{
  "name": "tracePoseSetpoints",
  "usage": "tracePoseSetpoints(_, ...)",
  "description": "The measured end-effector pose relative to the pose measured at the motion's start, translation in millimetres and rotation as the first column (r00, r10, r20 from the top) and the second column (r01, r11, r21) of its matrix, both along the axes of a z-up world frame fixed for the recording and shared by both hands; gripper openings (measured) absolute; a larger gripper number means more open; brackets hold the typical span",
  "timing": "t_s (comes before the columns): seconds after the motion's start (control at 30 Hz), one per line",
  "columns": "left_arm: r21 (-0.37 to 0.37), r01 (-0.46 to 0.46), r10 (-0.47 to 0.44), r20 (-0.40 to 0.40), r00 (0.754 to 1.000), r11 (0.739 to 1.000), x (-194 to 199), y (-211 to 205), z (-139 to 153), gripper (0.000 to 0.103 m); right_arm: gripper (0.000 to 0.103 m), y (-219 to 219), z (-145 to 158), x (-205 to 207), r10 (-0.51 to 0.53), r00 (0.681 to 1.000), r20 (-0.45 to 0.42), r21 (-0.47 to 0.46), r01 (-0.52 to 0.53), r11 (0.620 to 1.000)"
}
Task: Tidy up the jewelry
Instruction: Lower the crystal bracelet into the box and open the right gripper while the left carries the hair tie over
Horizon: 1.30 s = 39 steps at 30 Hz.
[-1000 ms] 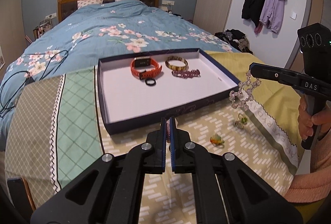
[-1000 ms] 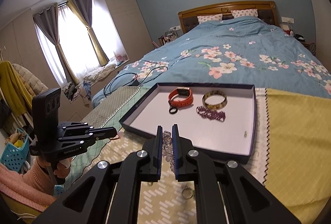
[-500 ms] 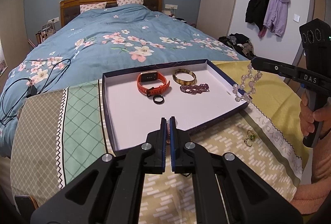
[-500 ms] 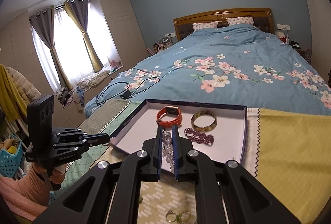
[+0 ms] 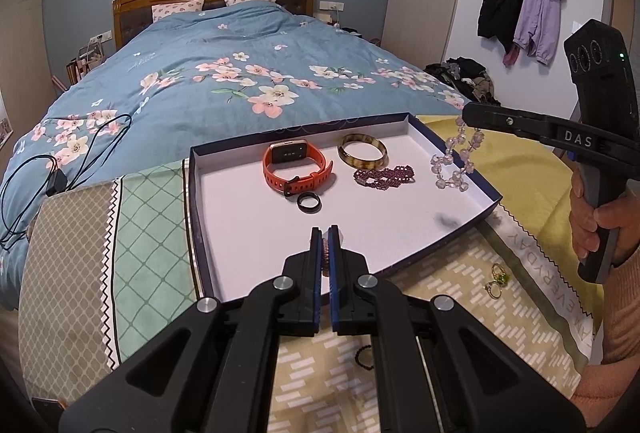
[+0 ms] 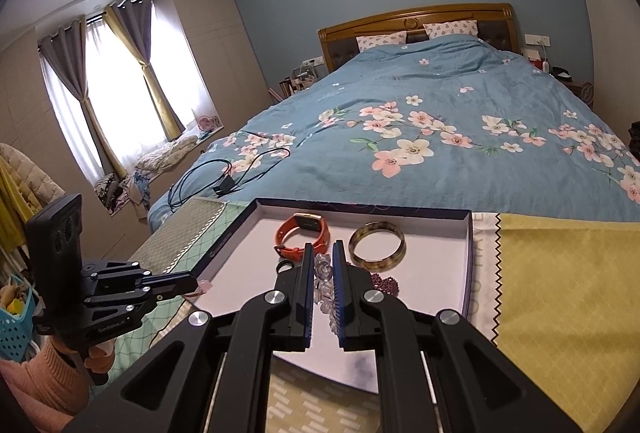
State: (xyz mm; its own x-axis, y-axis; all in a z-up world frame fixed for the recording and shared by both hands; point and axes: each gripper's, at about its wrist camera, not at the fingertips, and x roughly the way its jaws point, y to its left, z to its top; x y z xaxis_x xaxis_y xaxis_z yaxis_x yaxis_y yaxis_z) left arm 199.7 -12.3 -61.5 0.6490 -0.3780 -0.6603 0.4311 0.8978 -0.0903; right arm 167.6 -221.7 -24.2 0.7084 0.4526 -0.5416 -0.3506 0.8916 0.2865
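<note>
A shallow dark-blue tray (image 5: 194,189) with a white floor lies on the bed cover. In it are an orange watch (image 5: 295,167), an amber bangle (image 5: 362,155), a purple bead bracelet (image 5: 383,177) and a black ring (image 5: 309,201). My right gripper (image 5: 466,111) is shut on a clear crystal bead bracelet (image 5: 454,165), which hangs above the tray's right side; the beads also show between the jaws in the right wrist view (image 6: 323,273). My left gripper (image 5: 325,233) is shut on a small pink bead piece (image 5: 325,253) over the tray's front edge; it also shows in the right wrist view (image 6: 204,285).
Two gold rings with green stones (image 5: 496,279) and a small dark bead loop (image 5: 362,355) lie on the patterned cover in front of the tray. A black cable (image 5: 60,169) lies on the floral duvet to the left. Coats (image 5: 520,9) hang on the right wall.
Both grippers moved forward over the tray. The crystal bracelet went from outside the tray's right rim to above its right side. The left gripper rose from the cover toward the tray's front edge.
</note>
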Motion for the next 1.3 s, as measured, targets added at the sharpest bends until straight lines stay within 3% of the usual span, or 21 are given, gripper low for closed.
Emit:
tracePoseSetpoints(0.83, 0.028, -0.003, 0.004, -0.037, 0.999, 1.0, 30.7, -16.4, -14.8, 0.003, 0.007, 2.4, -19.4, 34.9, -0.053, 0.998, -0.044, -0.019, 0.053, 0.998)
tracePoseSetpoints(1.3, 0.049, 0.003, 0.0, -0.061, 0.998, 0.999, 45.0, -25.1, -24.8, 0.003, 0.007, 18.1, -33.2, 41.3, -0.022, 0.997, -0.074, -0.044, 0.019, 0.999)
